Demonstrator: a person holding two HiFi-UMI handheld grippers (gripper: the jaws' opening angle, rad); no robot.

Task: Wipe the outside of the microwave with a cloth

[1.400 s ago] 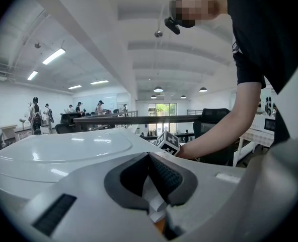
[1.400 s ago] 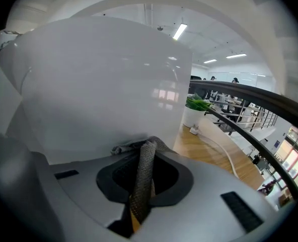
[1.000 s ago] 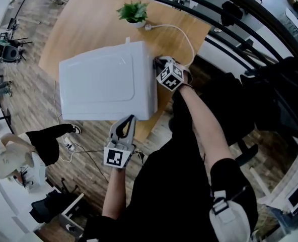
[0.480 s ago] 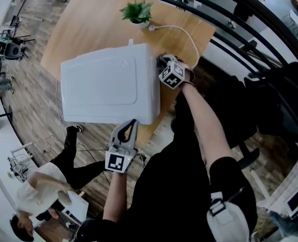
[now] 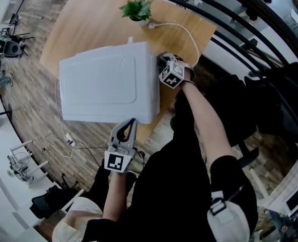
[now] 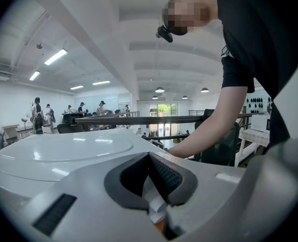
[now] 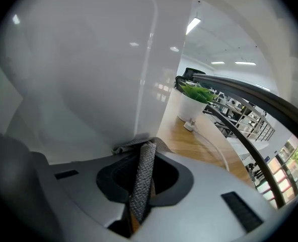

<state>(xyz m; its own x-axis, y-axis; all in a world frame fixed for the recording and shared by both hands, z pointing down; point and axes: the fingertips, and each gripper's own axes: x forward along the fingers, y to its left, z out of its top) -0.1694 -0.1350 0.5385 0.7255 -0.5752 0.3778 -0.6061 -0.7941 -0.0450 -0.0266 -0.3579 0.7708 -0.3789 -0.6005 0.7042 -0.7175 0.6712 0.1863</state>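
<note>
The white microwave (image 5: 106, 87) stands on a wooden table (image 5: 88, 29). My right gripper (image 5: 163, 64) is against the microwave's right side wall, shut on a grey cloth. In the right gripper view the cloth (image 7: 143, 175) is pinched upright between the jaws of the right gripper (image 7: 146, 147), and its top edge bunches against the white wall (image 7: 88, 59). My left gripper (image 5: 132, 121) is at the microwave's near edge, jaws together with nothing in them. In the left gripper view, the left gripper (image 6: 149, 158) looks across the microwave's top (image 6: 63, 155).
A potted plant (image 5: 137, 10) stands at the table's far edge, with a white cable (image 5: 184, 32) curving past the right gripper. A black railing (image 5: 229, 14) runs behind the table. Another person (image 5: 78, 221) is at the lower left, and a cable (image 5: 68, 140) lies on the floor.
Both grippers have stayed about where they were at the microwave. The other person on the floor has walked from the left toward the bottom of the head view.
</note>
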